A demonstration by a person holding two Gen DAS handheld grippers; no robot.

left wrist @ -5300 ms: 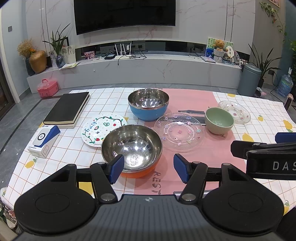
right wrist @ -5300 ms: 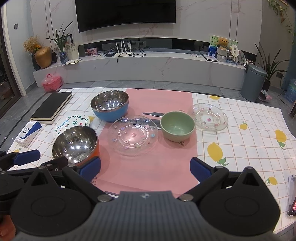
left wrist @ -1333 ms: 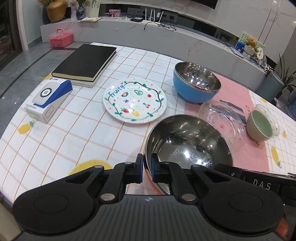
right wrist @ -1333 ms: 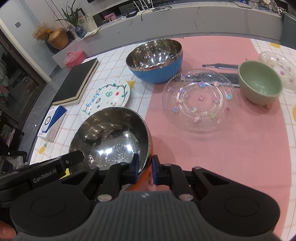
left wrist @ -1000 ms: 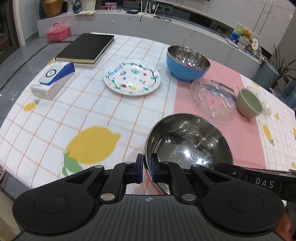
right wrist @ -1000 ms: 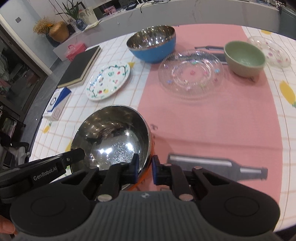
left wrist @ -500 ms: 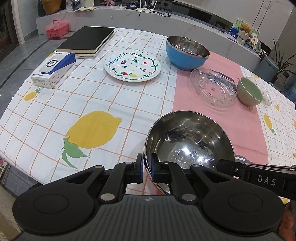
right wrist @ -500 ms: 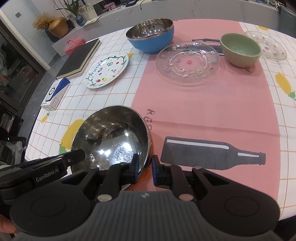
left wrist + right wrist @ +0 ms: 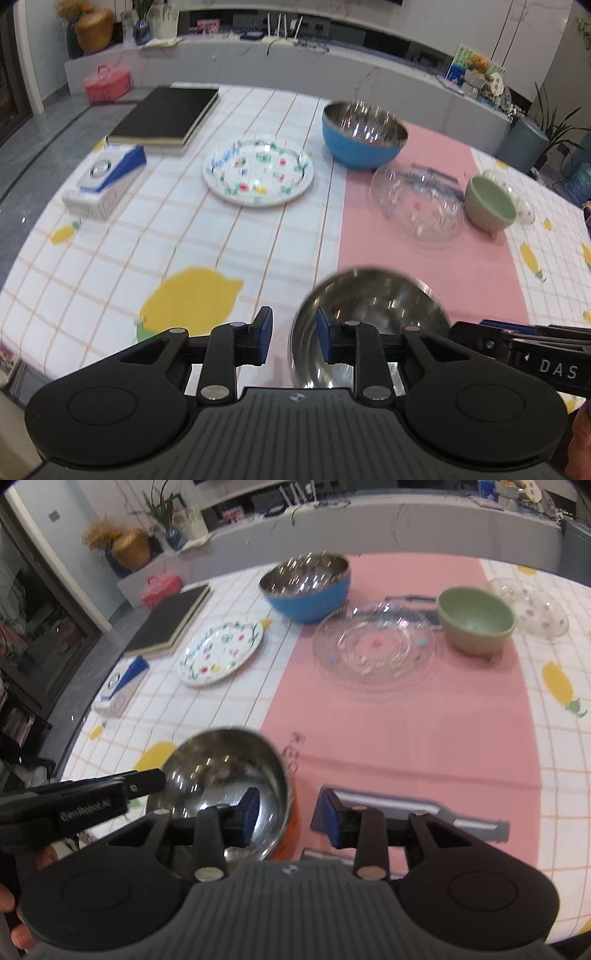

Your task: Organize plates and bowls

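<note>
A steel bowl [image 9: 373, 306] with an orange outside [image 9: 286, 843] sits on the tablecloth near the table's front edge. My left gripper [image 9: 293, 339] straddles its left rim and my right gripper [image 9: 290, 818] straddles its right rim. Both sets of jaws are opening, and the blue pads stand clear of the rim. Farther back lie a blue steel bowl [image 9: 364, 142], a white painted plate [image 9: 258, 171], a clear glass plate [image 9: 417, 201], a green bowl [image 9: 489, 201] and a small glass plate [image 9: 532, 607].
A black book [image 9: 166, 118] and a white and blue box [image 9: 105, 181] lie at the table's far left. The pink runner [image 9: 406, 731] crosses the middle, with a printed bottle shape by the right gripper. A hand shows at the lower left of the right wrist view.
Both grippers were shut on the steel bowl's rim; now the pads of each have parted and no longer press on it. The bowl looks lower and smaller in both views.
</note>
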